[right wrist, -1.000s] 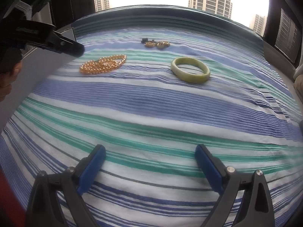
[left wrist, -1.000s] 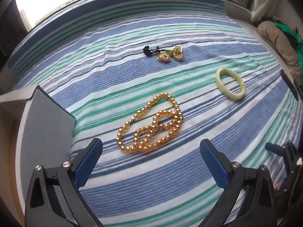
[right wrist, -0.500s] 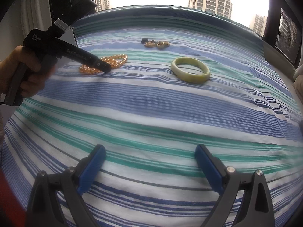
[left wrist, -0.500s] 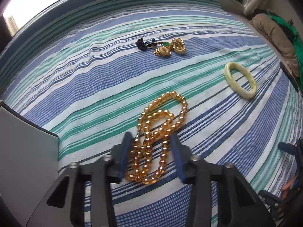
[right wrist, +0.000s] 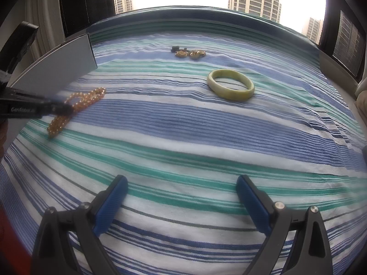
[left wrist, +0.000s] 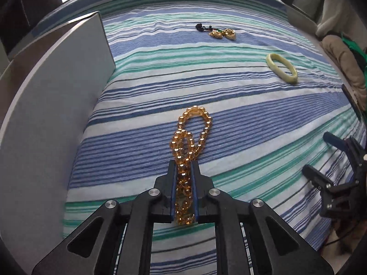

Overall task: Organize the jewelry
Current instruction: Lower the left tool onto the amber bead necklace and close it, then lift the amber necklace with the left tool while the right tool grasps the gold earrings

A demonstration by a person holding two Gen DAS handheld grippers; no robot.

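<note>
A string of amber beads lies stretched out on the striped cloth. My left gripper is closing on its near end, and the blue pads press the beads from both sides. The right wrist view has the same beads at the left, with the left gripper across them. A pale green bangle rests flat at the right, also seen as a bangle ahead of my right gripper, which stands open over bare cloth. Gold earrings with a dark piece lie far back.
A grey flat box lid stands along the left edge of the cloth. My right gripper shows at the right edge of the left wrist view. Folded fabric lies past the cloth's right side. Windows with tall buildings are behind.
My left gripper moved onto the amber beads and its jaws went from wide open to pressed on the strand. The beads are pulled into a longer line. The right gripper stayed still.
</note>
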